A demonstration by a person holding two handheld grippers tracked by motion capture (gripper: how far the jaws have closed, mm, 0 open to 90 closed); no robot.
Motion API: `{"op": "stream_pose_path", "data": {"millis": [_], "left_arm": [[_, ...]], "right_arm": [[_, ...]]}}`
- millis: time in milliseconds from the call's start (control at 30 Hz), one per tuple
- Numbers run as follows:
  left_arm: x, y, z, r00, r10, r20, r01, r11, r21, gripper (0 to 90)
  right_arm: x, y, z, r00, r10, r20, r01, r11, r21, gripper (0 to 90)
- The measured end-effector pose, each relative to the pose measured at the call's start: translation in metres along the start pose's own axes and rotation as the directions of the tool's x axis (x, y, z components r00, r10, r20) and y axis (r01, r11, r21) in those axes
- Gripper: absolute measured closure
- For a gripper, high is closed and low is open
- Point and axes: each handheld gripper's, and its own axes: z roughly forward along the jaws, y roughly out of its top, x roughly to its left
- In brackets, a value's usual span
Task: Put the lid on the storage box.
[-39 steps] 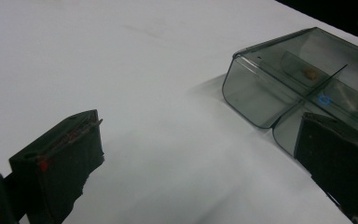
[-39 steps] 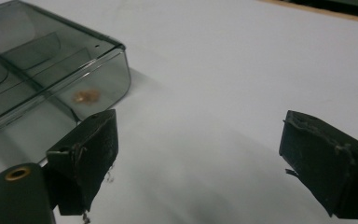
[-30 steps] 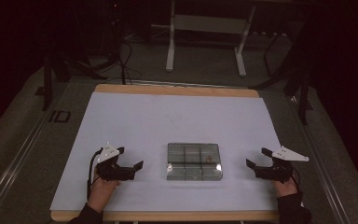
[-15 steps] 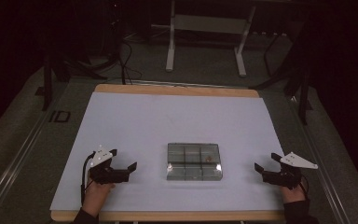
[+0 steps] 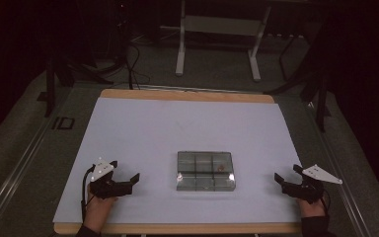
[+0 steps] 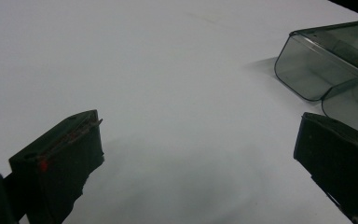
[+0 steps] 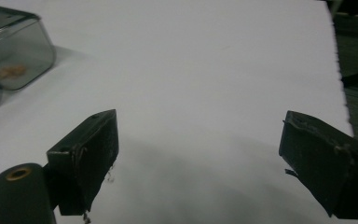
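Observation:
A clear plastic box (image 5: 206, 170) with several compartments lies near the middle of the white-covered table (image 5: 177, 123). A small orange-brown bit (image 5: 220, 168) sits in one of its right-hand compartments. My left gripper (image 5: 131, 180) rests low at the front left, open, well apart from the box. My right gripper (image 5: 286, 175) is at the front right, open too, close to the sheet's right edge. In the left gripper view the box (image 6: 328, 60) is at the upper right, beyond the wide-apart jaws of that gripper (image 6: 196, 135). In the right gripper view the box (image 7: 14, 46) and the orange bit (image 7: 10, 71) are at the upper left of the gripper (image 7: 198, 135).
The wooden table edge (image 5: 177, 228) runs just in front of both hands. White sheet stretches bare behind the box. A metal stand (image 5: 217, 29) and cables (image 5: 123, 54) are on the dark floor beyond the table.
Both hands have drawn outward and toward the near edge, away from the box. The box has stayed where it was.

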Motion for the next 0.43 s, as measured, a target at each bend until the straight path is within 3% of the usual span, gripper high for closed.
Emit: {"op": "stream_pose_path", "data": {"millis": [167,433], "left_arm": [[-0.0017,-0.0011,-0.001,0.9993,0.001,-0.037,-0.001,0.9999,-0.013,1.6],[-0.0002,-0.0014,-0.0015,0.9993,-0.013,-0.036,0.013,0.9998,-0.017,1.6]], "right_arm": [[0.0007,-0.0002,0.0008,0.9998,-0.001,0.022,0.001,1.0,0.006,11.9],[0.0016,-0.0003,0.0016,0.999,-0.004,0.043,0.004,1.0,0.014,11.9]]}}
